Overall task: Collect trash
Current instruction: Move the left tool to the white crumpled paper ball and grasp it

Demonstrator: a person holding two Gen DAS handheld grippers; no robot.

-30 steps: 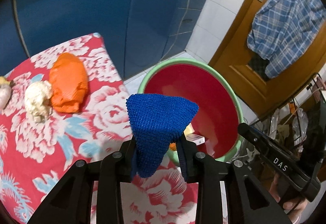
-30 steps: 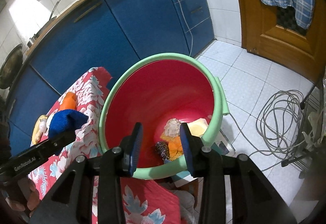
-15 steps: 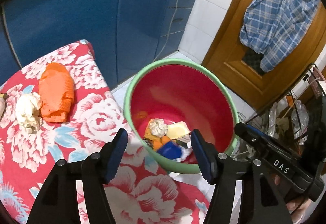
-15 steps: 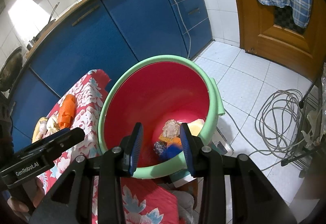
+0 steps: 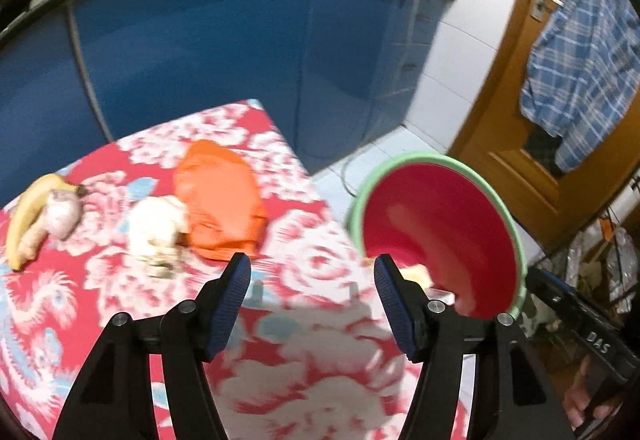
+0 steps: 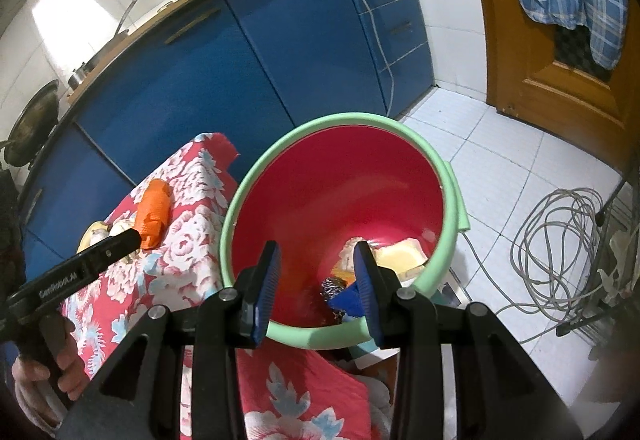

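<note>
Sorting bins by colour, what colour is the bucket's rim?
Light green rim, red inside; clearest in the right wrist view.

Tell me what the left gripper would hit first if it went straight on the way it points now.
Probably the floral cloth: the open left gripper aims at bare cloth, with the orange bag left of its line. Blur leaves depth uncertain.

- The mouth of the red bucket (image 6: 340, 175) is open from above; trash lies only at its bottom
- On the floral cloth (image 5: 320, 380) the near part is bare; further on lie an orange bag (image 5: 220, 199), a white wad (image 5: 158, 228) and a banana (image 5: 24, 215)
- Blue cabinets (image 5: 200, 51) close the far side
</note>
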